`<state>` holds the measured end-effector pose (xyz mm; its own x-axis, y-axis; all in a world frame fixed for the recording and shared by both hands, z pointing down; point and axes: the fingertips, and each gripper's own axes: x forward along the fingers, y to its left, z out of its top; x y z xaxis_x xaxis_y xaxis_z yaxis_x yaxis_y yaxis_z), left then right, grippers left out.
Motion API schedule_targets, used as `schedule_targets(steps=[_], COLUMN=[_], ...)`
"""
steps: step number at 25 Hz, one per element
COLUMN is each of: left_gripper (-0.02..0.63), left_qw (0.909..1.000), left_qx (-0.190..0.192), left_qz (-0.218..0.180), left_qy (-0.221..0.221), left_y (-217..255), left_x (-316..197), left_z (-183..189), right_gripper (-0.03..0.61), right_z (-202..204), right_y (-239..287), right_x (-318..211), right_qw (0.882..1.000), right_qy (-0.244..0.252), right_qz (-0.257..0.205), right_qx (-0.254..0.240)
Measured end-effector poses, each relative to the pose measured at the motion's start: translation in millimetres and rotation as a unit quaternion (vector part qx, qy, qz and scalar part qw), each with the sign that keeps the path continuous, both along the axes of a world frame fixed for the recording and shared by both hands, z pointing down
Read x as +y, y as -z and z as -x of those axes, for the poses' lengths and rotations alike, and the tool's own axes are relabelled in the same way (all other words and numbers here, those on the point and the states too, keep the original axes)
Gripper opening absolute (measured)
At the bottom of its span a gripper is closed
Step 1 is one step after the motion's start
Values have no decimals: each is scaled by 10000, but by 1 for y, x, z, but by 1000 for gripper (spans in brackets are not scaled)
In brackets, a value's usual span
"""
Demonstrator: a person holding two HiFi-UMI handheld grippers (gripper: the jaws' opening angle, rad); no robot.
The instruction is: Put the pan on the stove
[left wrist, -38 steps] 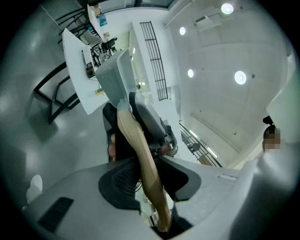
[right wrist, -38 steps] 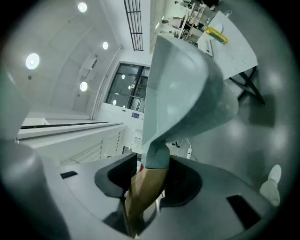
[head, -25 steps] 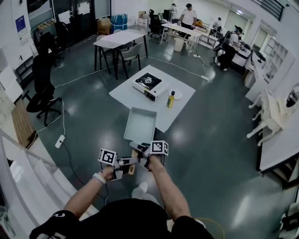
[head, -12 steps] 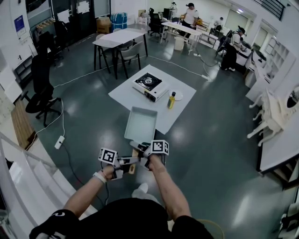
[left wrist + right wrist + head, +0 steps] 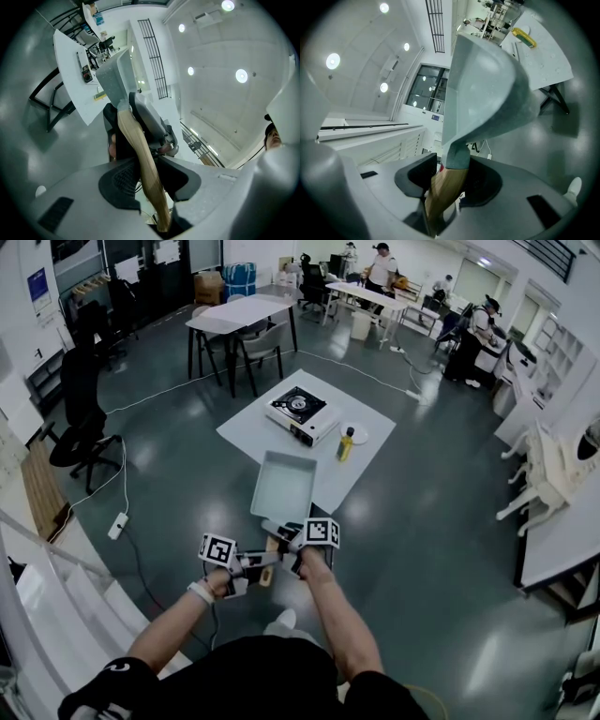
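Pan (image 5: 283,488), square, grey metal, deep-sided, with a pale wooden handle (image 5: 268,570): held in the air over the dark glossy floor (image 5: 422,549), open side up, handle end toward the person. In the head view its far end overlaps the near edge of the white tabletop (image 5: 246,430); cannot tell whether it is over it or short of it.

Left tongs (image 5: 257,565): clenched on the wooden handle near its free end, which runs up between the ribbed pads (image 5: 123,180).

Right tongs (image 5: 284,542): clenched on the same handle, just below the grey socket where it joins the pan. Both tongs sit close together.

Black-and-white portable gas stove (image 5: 300,411): on the far part of the tabletop, well apart from the pan. Yellow bottle (image 5: 344,441) stands upright to its right, and a white round plate (image 5: 358,431) lies just beside the bottle.
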<state>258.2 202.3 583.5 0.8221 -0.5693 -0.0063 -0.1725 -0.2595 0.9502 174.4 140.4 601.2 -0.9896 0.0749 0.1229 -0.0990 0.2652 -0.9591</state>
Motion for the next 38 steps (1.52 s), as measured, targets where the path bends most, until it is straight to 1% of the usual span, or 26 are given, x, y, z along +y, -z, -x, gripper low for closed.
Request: schedule_targets(steps=[4,7,9,13,19,23,26,30,35,38], left_gripper=[112,112,112,112,114,114,115,115,115,115], left_qw=[9999,9996,9998,10000,9999,9999,9998,9998,9998,9998], left_qx=[-22,-258,-134,57,27,-56,21,-82,-65,-51], left_qz=[117,56,131,25,125,106,163,126,82,98], left_qy=[35,39,51,17,64,77,86,114,155,184], left_y=[-3,-6,-4,3,1,-1,0,-3,-2,-4], left_x=[-12,-23,-28,-38,-50,-58,-62,-70,-74,-75], left_z=[3,9,9,9,11,13,12,14,13,12], right_gripper=[143,143,143,143,143,143,143,143,143,143], right_z=[1,4,7,12,14,12,16,17,17,14], right_y=[-2,-1,0,0,3,0,2,0,1,-3], right_x=[-14,-24,-30,-41,-53,-60,-64,-70,-72,-75], right_qw=[9999,10000,10000,9999,9998,9999,9998,9999,9997,9996], right_qy=[1,2,12,23,64,52,135,150,213,205], right_qz=[-62,-9,-47,-79,-152,-92,-138,-74,-76,-133], right_qx=[80,10,-28,-81,-86,81,-36,-26,-20,108])
